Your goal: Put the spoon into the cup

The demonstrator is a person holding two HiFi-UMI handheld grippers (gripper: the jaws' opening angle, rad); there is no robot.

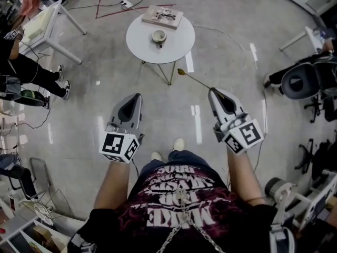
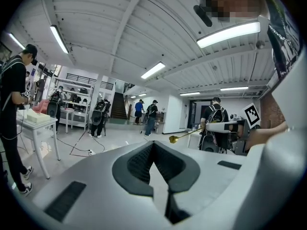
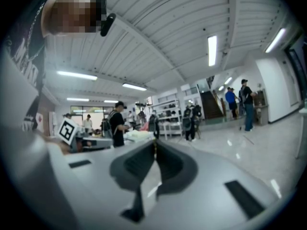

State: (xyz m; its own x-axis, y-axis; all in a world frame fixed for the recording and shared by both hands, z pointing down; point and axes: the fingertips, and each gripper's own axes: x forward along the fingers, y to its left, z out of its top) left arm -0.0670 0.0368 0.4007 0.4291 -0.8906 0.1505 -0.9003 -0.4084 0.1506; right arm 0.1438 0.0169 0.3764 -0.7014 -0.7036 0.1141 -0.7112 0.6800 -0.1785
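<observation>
Round white table [image 1: 178, 42], book [image 1: 152, 18] at its far edge, glasses [image 1: 166, 16] on top, office chair [image 1: 299, 82] at right

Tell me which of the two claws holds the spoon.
The right claw: a golden spoon sticks out from its tip; the left claw is empty.

Spoon [image 1: 194, 80] looks shiny golden metal; floor [image 1: 237, 36] glossy.
</observation>
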